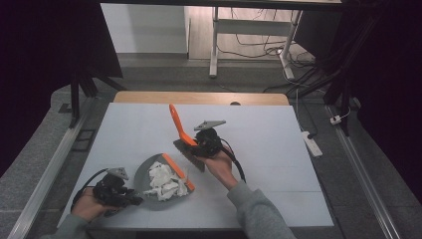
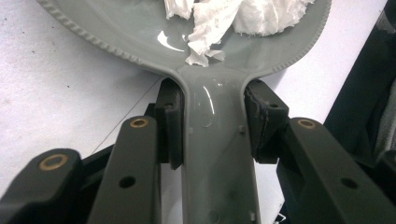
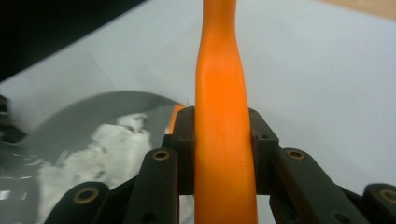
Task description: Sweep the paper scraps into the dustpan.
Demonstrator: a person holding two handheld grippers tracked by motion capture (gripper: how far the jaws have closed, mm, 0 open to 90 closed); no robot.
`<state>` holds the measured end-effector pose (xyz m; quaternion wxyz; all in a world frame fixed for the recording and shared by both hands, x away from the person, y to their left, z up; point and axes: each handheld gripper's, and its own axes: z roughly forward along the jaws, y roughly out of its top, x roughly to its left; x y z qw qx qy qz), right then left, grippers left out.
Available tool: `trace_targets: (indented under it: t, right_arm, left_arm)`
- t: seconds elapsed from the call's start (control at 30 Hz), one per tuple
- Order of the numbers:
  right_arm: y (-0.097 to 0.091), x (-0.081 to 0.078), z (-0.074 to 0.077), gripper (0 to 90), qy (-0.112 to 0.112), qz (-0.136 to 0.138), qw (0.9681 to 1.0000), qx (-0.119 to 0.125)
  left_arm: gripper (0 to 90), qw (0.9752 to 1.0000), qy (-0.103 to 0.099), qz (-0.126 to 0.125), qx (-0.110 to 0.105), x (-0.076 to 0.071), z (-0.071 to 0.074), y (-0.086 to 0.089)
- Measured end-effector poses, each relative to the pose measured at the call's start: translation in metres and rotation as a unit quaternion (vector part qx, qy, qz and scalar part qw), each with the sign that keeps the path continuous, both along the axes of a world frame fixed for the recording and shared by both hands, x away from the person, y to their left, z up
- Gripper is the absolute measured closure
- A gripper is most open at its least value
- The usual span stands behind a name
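A grey dustpan (image 1: 147,170) with an orange front lip (image 1: 177,172) lies on the white table, and a heap of torn white paper (image 1: 164,183) rests in it. My left gripper (image 1: 135,199) is shut on the dustpan's grey handle (image 2: 217,149), the pads pressing it from both sides; paper scraps (image 2: 224,18) lie just ahead in the pan. My right gripper (image 1: 197,144) is shut on the orange handle (image 3: 222,140) of a hand brush (image 1: 188,153), held just beyond the pan's lip with its handle tilted up and away. The pan (image 3: 88,109) and paper (image 3: 102,156) lie to the left in the right gripper view.
The white table top (image 1: 268,149) stretches wide to the right and far side, ending at a wooden strip (image 1: 199,97). A power strip (image 1: 312,142) lies on the floor off the right edge. Metal rails (image 1: 50,169) run along both sides of the table.
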<state>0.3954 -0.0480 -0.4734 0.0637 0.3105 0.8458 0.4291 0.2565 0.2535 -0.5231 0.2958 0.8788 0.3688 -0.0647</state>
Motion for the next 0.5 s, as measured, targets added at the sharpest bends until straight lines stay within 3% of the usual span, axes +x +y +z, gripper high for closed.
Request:
trace_targets:
  t: [0.17, 0.3, 0.4, 0.5]
  right_arm:
    - [0.018, 0.004, -0.019, 70.3, 0.023, 0.009, 0.9997, -0.004]
    - [0.034, -0.004, -0.023, 70.3, 0.051, 0.032, 0.9979, 0.025]
    - [0.044, -0.013, -0.021, 70.3, 0.077, 0.052, 0.9944, 0.051]
    - [0.05, -0.023, -0.01, 70.2, 0.056, 0.075, 0.9942, 0.053]
  left_arm:
    - [62.1, 1.0, 0.0, 0.001, -0.001, 0.0, 0.0, -0.001]
    - [62.1, 1.0, -0.001, 0.0, 0.0, 0.001, 0.0, 0.0]
    - [62.1, 1.0, -0.002, 0.0, -0.001, 0.001, -0.001, 0.0]
    - [62.1, 1.0, -0.004, 0.002, -0.001, 0.0, -0.001, -0.001]
